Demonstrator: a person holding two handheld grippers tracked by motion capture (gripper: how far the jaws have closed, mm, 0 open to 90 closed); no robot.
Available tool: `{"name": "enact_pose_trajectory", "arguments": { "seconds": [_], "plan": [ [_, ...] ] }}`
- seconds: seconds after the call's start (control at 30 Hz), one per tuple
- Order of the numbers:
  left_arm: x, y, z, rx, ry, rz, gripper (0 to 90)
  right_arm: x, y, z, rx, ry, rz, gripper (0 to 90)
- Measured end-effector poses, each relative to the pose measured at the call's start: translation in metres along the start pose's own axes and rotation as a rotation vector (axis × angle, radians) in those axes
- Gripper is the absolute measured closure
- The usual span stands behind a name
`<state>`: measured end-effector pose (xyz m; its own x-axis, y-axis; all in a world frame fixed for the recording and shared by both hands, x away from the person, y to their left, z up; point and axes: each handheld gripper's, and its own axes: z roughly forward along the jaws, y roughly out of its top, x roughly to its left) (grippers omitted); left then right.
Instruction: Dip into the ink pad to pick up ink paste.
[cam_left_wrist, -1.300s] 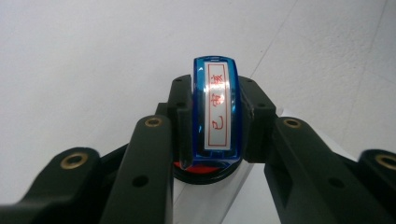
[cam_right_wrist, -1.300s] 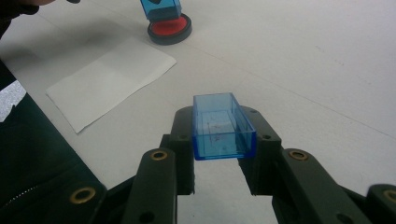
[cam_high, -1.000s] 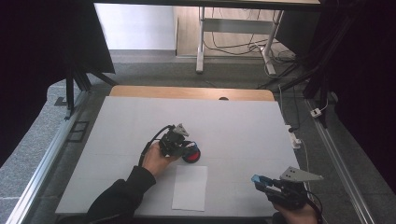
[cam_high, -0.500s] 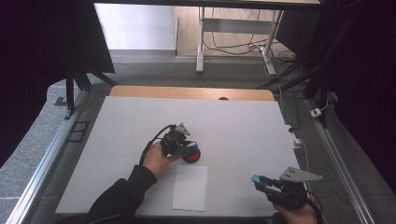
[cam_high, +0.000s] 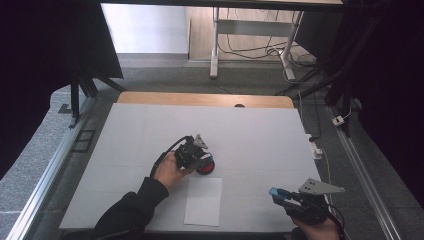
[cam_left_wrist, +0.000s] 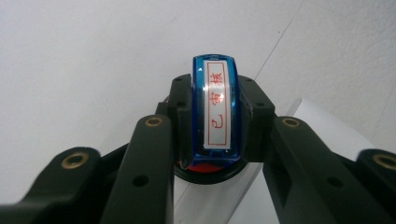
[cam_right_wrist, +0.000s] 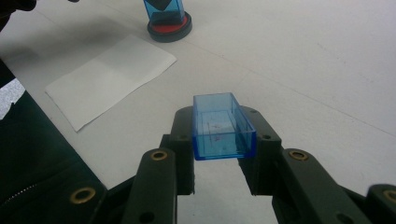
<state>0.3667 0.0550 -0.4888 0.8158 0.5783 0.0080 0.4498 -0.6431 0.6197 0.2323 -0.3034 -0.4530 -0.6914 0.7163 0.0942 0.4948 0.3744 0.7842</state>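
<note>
My left gripper (cam_left_wrist: 215, 100) is shut on a blue stamp (cam_left_wrist: 215, 116) with a white label and red characters. The stamp stands upright on a round black ink pad with a red face (cam_left_wrist: 205, 171). In the high view the left gripper (cam_high: 194, 152) sits over the red ink pad (cam_high: 206, 167) near the table's middle. My right gripper (cam_right_wrist: 223, 140) is shut on a clear blue plastic cap (cam_right_wrist: 220, 125), held above the table at the front right (cam_high: 280, 194). A white sheet of paper (cam_high: 203, 201) lies just in front of the ink pad.
The white table top (cam_high: 150, 125) has a wooden strip along its far edge (cam_high: 200, 99). Metal rails run along both sides. A dark sleeve (cam_right_wrist: 28, 154) shows at the left of the right gripper view, beside the paper (cam_right_wrist: 109, 77).
</note>
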Motion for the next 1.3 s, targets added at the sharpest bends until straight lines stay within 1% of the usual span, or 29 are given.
{"name": "enact_pose_trajectory", "arguments": {
  "seconds": [0.07,0.13,0.3,0.47,0.67,0.8,0.83,0.9,0.97,1.13,1.17,1.3],
  "plan": [
    [-0.002,0.001,0.0,0.011,0.012,0.012,70.6,0.0,0.0,0.0,0.003,0.0,-0.001,68.5],
    [-0.002,0.002,0.0,0.012,0.011,0.007,70.6,0.0,0.0,0.0,0.005,-0.002,-0.002,68.5],
    [0.005,0.0,0.0,0.001,-0.03,-0.038,70.6,0.0,0.0,0.0,0.004,0.001,-0.001,68.5],
    [0.011,-0.003,0.001,-0.017,-0.062,-0.074,70.5,0.0,0.0,0.0,0.005,0.001,-0.002,68.5],
    [0.015,-0.007,0.0,-0.045,-0.088,-0.095,70.3,0.0,0.0,0.0,0.003,0.001,0.0,68.5],
    [0.018,-0.007,-0.001,-0.045,-0.1,-0.093,70.1,-0.001,0.0,0.0,0.001,0.002,0.002,68.5],
    [0.017,-0.006,-0.001,-0.045,-0.094,-0.087,70.0,-0.001,0.0,0.0,0.0,0.001,0.003,68.5],
    [0.014,-0.006,-0.002,-0.051,-0.077,-0.062,70.0,-0.001,0.0,0.0,-0.002,0.002,0.007,68.5],
    [0.013,-0.005,-0.003,-0.059,-0.084,-0.065,70.0,-0.001,0.0,0.0,0.0,0.003,0.007,68.4],
    [0.013,-0.001,-0.011,-0.073,-0.084,-0.069,70.0,-0.001,0.0,0.0,-0.002,0.002,0.006,68.4],
    [0.013,-0.001,-0.012,-0.075,-0.091,-0.071,70.0,-0.001,0.0,0.0,-0.002,0.002,0.007,68.4],
    [0.012,-0.001,-0.012,-0.074,-0.103,-0.075,70.0,-0.001,0.0,0.0,-0.002,0.003,0.007,68.4]
  ]
}}
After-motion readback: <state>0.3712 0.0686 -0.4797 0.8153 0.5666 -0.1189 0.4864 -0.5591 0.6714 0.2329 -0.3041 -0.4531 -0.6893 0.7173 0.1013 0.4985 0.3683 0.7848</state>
